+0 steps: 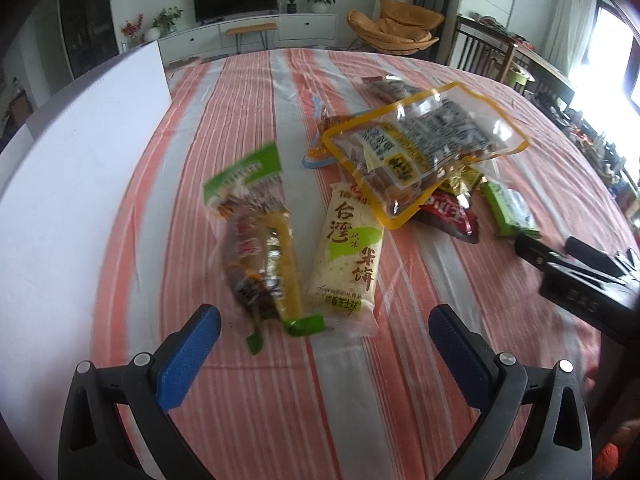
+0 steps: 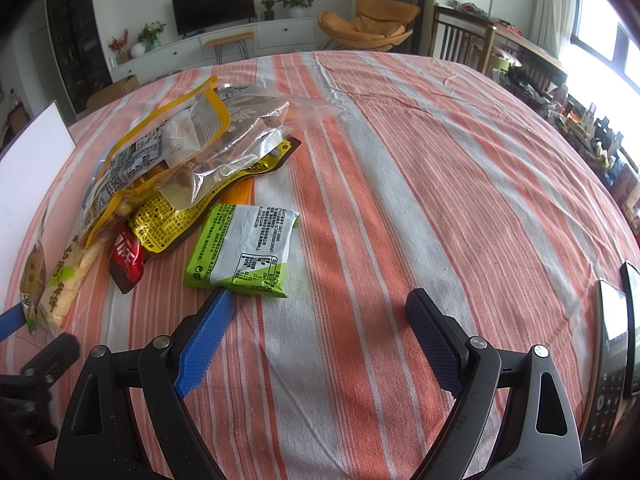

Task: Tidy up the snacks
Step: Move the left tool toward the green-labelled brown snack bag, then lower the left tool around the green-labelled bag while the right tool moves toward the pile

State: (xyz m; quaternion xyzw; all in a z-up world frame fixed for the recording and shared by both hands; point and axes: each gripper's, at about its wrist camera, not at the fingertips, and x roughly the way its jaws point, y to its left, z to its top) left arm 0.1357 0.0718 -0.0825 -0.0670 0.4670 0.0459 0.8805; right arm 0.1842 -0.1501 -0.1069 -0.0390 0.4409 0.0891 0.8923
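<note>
Left gripper [image 1: 324,344] open and empty before rice cracker [image 1: 346,256] and corn pack [image 1: 256,236], right gripper [image 2: 318,330] open and empty near green packet [image 2: 244,250], phone [image 2: 612,368] in right view only, snack pile [image 2: 192,140] beyond, white board [image 1: 80,184] far left.

Left gripper [image 1: 324,326] and right gripper [image 2: 319,312], jaws wide apart.

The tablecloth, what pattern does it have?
The tablecloth has orange and pale grey stripes with thin white lines, clearest in the right wrist view.
</note>
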